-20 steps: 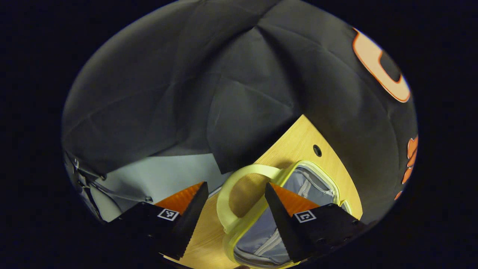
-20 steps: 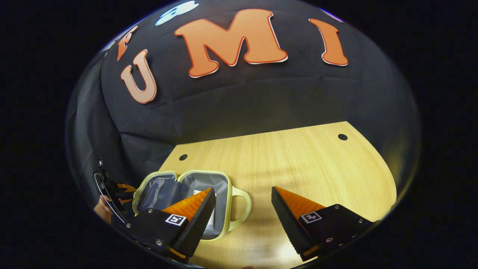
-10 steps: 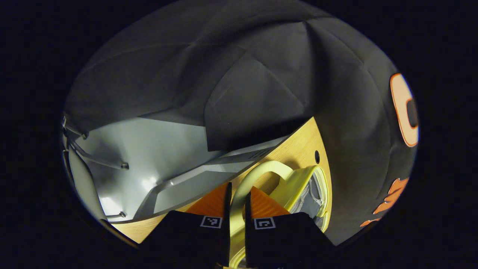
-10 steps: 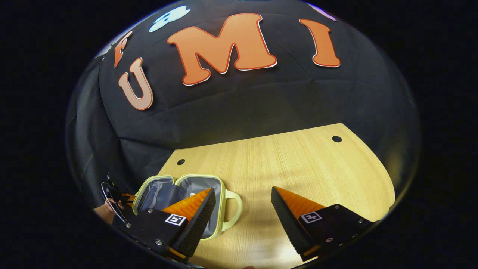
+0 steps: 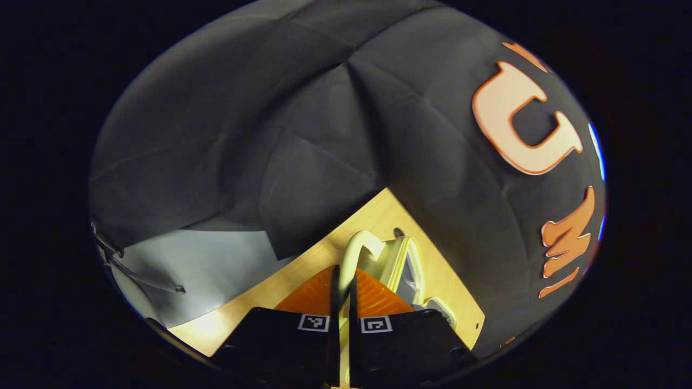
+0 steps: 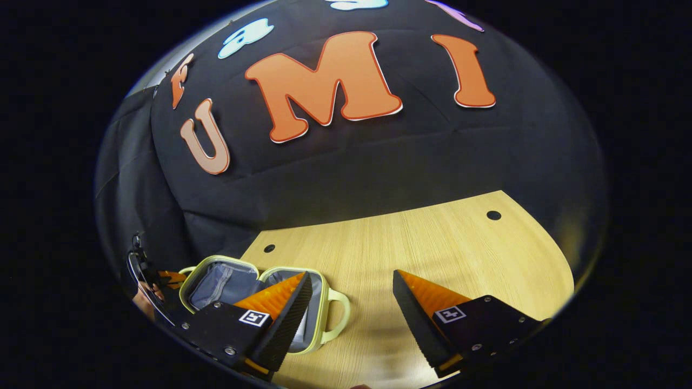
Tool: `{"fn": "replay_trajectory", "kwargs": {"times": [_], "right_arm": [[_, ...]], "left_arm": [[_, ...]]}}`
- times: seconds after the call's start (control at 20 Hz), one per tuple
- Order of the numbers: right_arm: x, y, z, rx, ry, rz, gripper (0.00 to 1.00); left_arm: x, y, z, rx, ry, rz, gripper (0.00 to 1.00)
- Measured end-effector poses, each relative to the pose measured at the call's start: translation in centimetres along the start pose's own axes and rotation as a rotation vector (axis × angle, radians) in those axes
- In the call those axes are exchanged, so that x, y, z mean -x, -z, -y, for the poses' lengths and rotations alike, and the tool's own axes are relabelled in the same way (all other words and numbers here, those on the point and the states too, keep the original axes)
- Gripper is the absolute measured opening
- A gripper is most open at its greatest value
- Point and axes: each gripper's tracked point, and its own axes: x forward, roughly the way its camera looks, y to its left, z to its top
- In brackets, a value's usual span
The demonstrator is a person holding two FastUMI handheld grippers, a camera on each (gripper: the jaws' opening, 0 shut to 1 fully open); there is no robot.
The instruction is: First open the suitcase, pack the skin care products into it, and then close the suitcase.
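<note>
A small pale-yellow suitcase [image 6: 319,302] with grey lining lies open at the table's left end. One half [image 6: 221,278] is tipped up off the table. In the left gripper view my left gripper [image 5: 343,283] is shut on that half's looped handle [image 5: 351,246], and the yellow rim [image 5: 403,259] stands on edge just beyond. The right gripper view has that gripper [image 6: 162,278] and the hand holding it at the far left. My right gripper [image 6: 352,274] hangs open over the wood, nothing between its fingers. One of its fingers hides most of the other half's inside; that half's handle [image 6: 340,319] pokes out right.
The light wooden table [image 6: 432,243] has a small round hole [image 6: 493,215] at the back right and another [image 6: 268,248] behind the suitcase. Black cloth walls rise close behind the table. Grey floor [image 5: 205,270] lies beyond the table's left edge.
My left gripper went from open around the handle to shut on it, then raised that suitcase half onto its edge. The right gripper stayed open and barely shifted.
</note>
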Motion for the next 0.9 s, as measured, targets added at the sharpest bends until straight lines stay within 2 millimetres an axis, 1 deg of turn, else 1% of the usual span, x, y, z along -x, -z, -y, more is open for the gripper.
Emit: {"fn": "replay_trajectory", "kwargs": {"times": [0.1,0.2,0.25,0.3,0.5,0.55,0.6,0.7,0.9], "right_arm": [[-0.3,-0.2,0.1,-0.011,-0.017,-0.001,0.96],[-0.6,-0.4,0.3,-0.014,-0.033,0.003,0.95],[-0.9,-0.4,0.4,-0.019,-0.045,0.001,0.95],[-0.9,-0.6,0.7,-0.02,-0.046,0.002,0.95],[-1.0,-1.2,1.8,-0.007,-0.052,0.022,0.96],[-1.0,-1.3,2.1,0.021,-0.048,0.032,0.95],[-0.9,-1.6,2.1,0.047,-0.051,0.045,0.95],[-0.9,-1.3,1.6,0.061,-0.076,0.04,0.95],[-1.1,-0.8,2.4,0.058,-0.079,0.024,0.95]], "left_arm": [[1.9,-0.5,2.7,-0.02,0.048,0.032,0.07],[3.7,-0.2,5.5,-0.039,0.1,0.048,0.07],[4.4,0.2,7.5,-0.052,0.136,0.057,0.09],[5.5,0.5,9.3,-0.071,0.169,0.067,0.06],[8.6,2.2,15.3,-0.142,0.26,0.08,0.06],[9.5,3.1,17.2,-0.176,0.297,0.081,0.07],[10.1,3.8,18.4,-0.2,0.321,0.079,0.07],[11.2,5.7,21.5,-0.247,0.382,0.067,0.07],[11.9,9.8,27.0,-0.27,0.485,0.013,0.07]]}}
